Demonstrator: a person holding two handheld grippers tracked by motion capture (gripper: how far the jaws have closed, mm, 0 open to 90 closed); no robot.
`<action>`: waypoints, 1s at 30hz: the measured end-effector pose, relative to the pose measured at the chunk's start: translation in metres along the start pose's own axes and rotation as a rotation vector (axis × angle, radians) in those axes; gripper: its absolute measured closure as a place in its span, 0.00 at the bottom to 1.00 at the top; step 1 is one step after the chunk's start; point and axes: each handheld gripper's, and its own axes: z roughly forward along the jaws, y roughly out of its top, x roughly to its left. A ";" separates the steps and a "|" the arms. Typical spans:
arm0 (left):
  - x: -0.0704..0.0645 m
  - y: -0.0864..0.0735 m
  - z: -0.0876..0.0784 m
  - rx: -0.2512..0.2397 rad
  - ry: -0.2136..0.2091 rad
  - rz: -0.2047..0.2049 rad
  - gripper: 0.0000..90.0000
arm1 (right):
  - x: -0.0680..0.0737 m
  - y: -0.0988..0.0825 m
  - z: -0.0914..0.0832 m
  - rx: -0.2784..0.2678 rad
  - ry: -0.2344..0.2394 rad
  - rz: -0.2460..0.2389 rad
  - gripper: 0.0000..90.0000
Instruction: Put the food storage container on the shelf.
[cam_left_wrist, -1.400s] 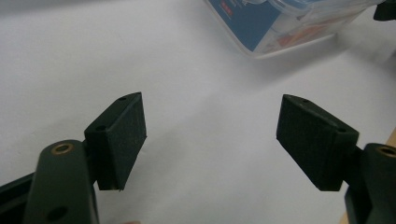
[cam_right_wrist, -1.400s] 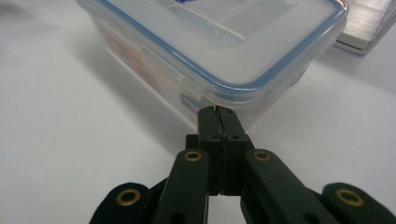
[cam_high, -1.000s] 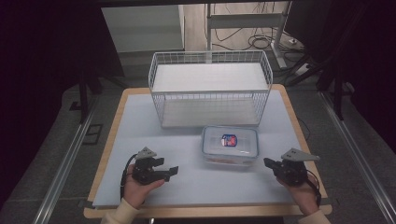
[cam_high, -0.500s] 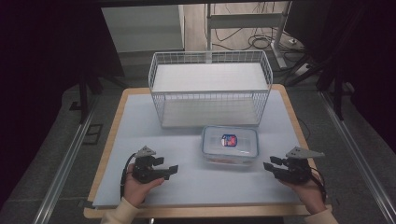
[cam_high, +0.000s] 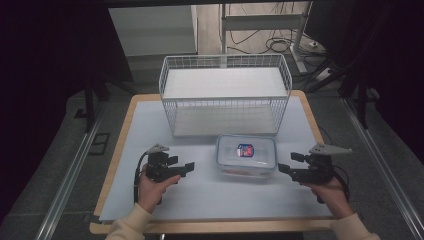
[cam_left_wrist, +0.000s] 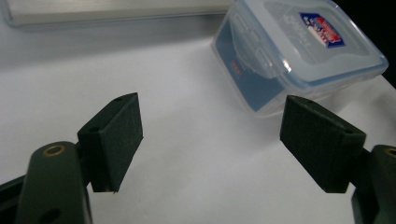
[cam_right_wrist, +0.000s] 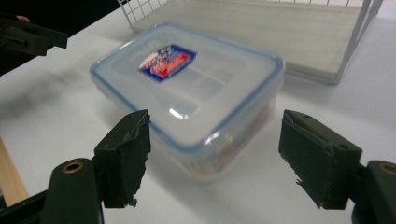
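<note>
Item: clear plastic container (cam_high: 245, 156), blue-rimmed snap lid with red-and-blue label, lying flat near the middle of the table (cam_high: 120, 150), just in front of the white wire basket (cam_high: 225, 97) at the far edge.

Left gripper (cam_high: 181, 166): jaws spread, empty, near the front-left, well apart from the container.

Right gripper (cam_high: 288, 166): jaws spread, empty, near the front-right.

Right gripper view: reddish contents faintly visible through the container's side wall. Left gripper view: the container's lid latch.
</note>
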 end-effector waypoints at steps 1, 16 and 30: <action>-0.001 0.003 0.001 -0.003 -0.009 0.001 0.23 | 0.000 0.003 0.002 0.005 0.001 0.003 0.27; -0.017 0.039 0.064 0.079 -0.163 -0.049 0.23 | -0.010 0.019 0.020 -0.008 0.002 0.078 0.25; -0.010 0.042 0.111 0.182 -0.326 -0.131 0.21 | -0.013 0.014 0.031 0.040 0.012 0.101 0.23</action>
